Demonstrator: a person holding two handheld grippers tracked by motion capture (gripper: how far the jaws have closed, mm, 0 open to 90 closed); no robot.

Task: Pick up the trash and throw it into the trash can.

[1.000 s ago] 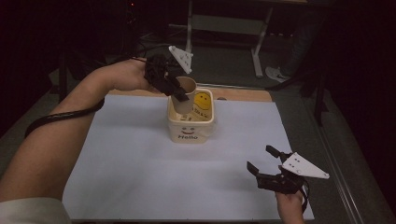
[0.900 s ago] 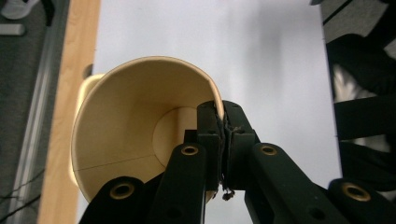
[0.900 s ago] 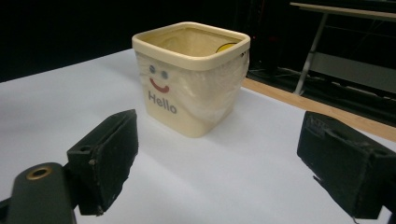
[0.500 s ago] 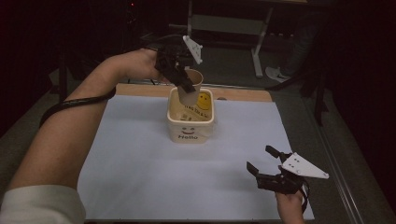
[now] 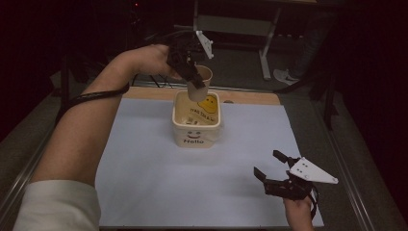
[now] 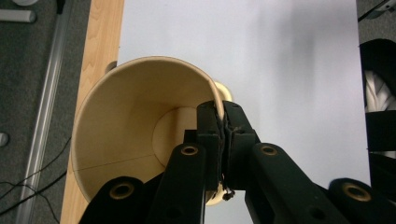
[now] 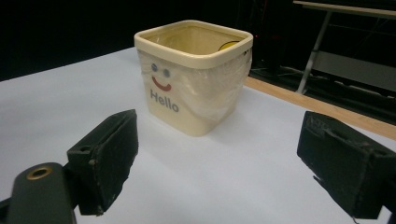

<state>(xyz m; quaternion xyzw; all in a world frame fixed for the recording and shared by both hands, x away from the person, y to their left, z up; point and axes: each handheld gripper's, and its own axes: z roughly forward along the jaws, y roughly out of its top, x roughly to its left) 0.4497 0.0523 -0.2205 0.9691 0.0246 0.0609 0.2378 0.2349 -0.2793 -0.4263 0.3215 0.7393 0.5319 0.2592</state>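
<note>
A cream square bin (image 5: 197,120) with a smiley face and "Hello" on its front stands mid-table; the right gripper view shows the bin (image 7: 196,74) lined with clear plastic. My left gripper (image 5: 190,72) is shut on the rim of a tan paper cup (image 5: 199,83), holding it tilted in the air just above the bin's far edge. In the left gripper view the cup (image 6: 135,135) is empty, its wall pinched between the closed jaws of the left gripper (image 6: 223,126). My right gripper (image 5: 270,163) rests open near the table's front right, nothing between the jaws of the right gripper (image 7: 215,163).
A pale lilac mat (image 5: 144,163) covers the table, with a wooden strip (image 5: 250,97) along the far edge. A metal table frame (image 5: 264,29) and a person's shoe (image 5: 286,76) stand on the dark floor beyond. A black cable (image 5: 91,98) trails along my left forearm.
My left gripper has lifted the paper cup up out of the bin and to the right, tilting it. The right gripper has stayed still.
</note>
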